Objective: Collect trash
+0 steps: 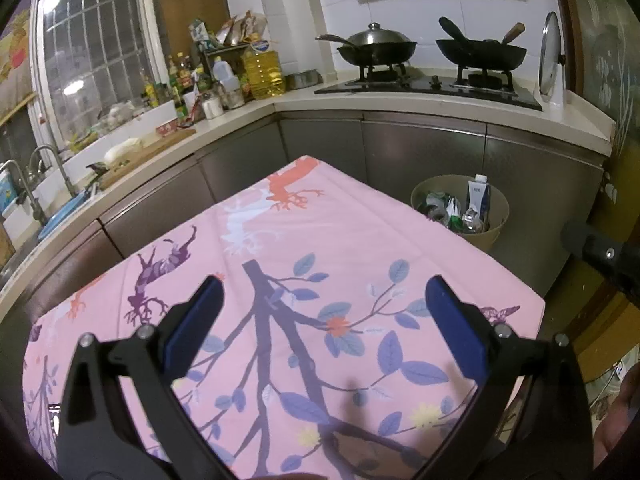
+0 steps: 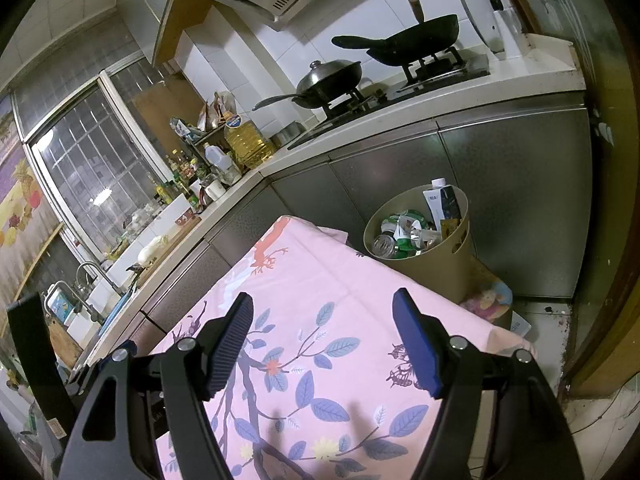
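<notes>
Both grippers hover above the pink floral tablecloth (image 1: 360, 248) covering the worktop. Left gripper (image 1: 324, 312): jaws wide apart, holding nothing. Right gripper (image 2: 324, 332): jaws likewise apart, nothing between them. No loose trash visible on the cloth. The beige trash bin (image 2: 432, 276) stands on the floor at about 1 o'clock, just beyond the far right corner of the worktop, already loaded: milk carton (image 2: 442, 200) upright, crumpled bottles and wrappers (image 2: 404, 232). Judgement: collection looks nearly or fully done. If anything more turns up, carry it clear over the worktop's right edge; the open floor there is narrow, with steel cabinets (image 2: 516, 184) close behind the bin.
</notes>
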